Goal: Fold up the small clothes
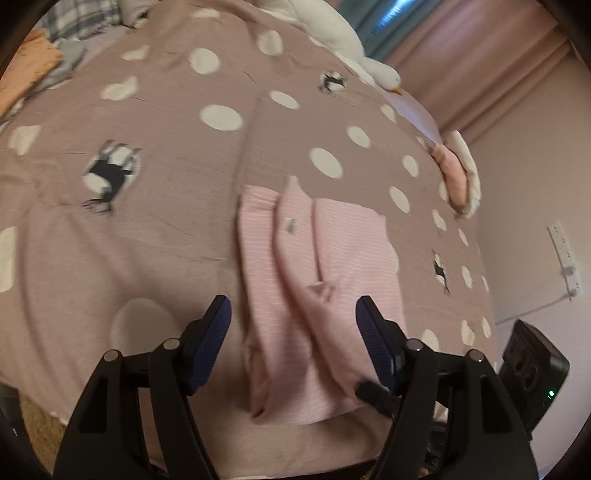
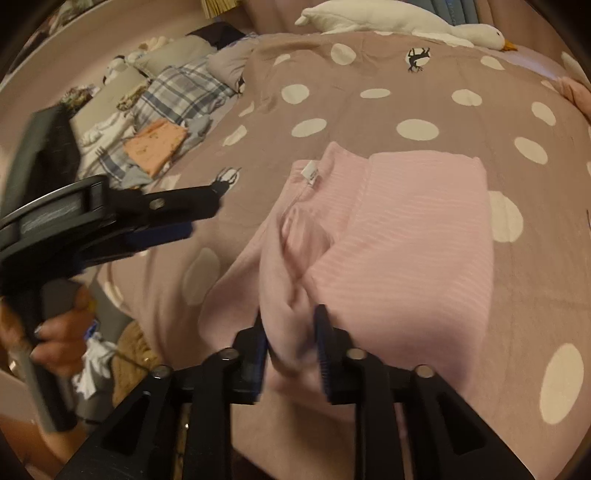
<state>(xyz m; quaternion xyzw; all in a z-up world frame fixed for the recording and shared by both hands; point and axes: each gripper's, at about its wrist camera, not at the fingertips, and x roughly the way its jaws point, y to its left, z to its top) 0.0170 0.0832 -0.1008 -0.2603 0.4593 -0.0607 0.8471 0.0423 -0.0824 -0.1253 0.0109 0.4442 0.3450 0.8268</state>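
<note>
Pink garment [image 2: 406,236] lies on the bed [image 1: 166,110] near its edge, sides already turned in over the middle, one crosswise fold apparently left. Left tongs [image 1: 293,325] hang wide open above its 6 o'clock end, gripping nothing. Right tongs [image 2: 290,332] straddle a raised fold, partly open; grip uncertain.

One pink garment [image 2: 406,236], one plush goose [image 2: 402,22], two grippers (both black), one orange cloth [image 2: 155,147].
</note>
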